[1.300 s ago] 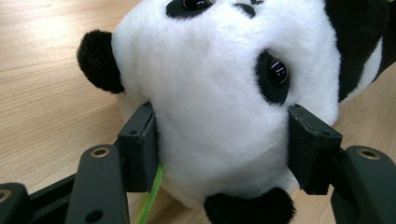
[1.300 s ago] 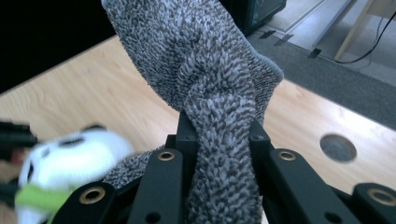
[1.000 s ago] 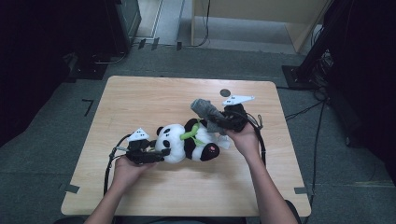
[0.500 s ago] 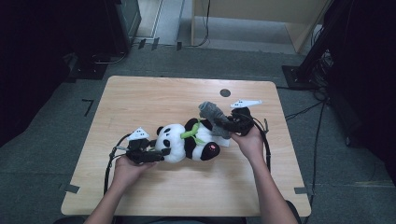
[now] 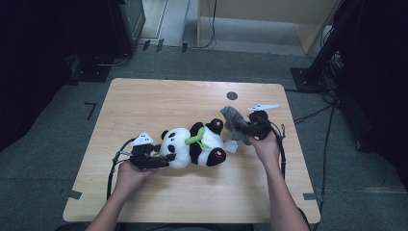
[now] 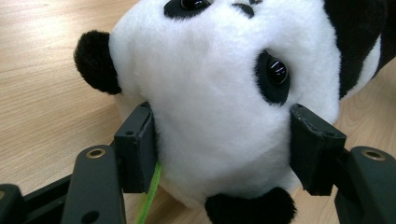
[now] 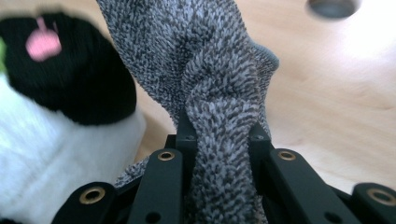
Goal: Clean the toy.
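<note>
light: table bright, surroundings dark | blur: right gripper view's panda, soft

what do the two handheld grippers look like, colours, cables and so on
Both are black. The left gripper and right gripper each carry a pale grey three-cornered plate on top and trail a black cable. Brass-coloured rivets dot the black jaw links. The forearms are bare, no sleeves in view.

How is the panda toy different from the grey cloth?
The panda toy is black and white and plump; the grey cloth is speckled grey and floppy. The panda lies on the table, head clamped in the left tool; the cloth is pinched and bunched in the right tool. Both look soft.
</note>
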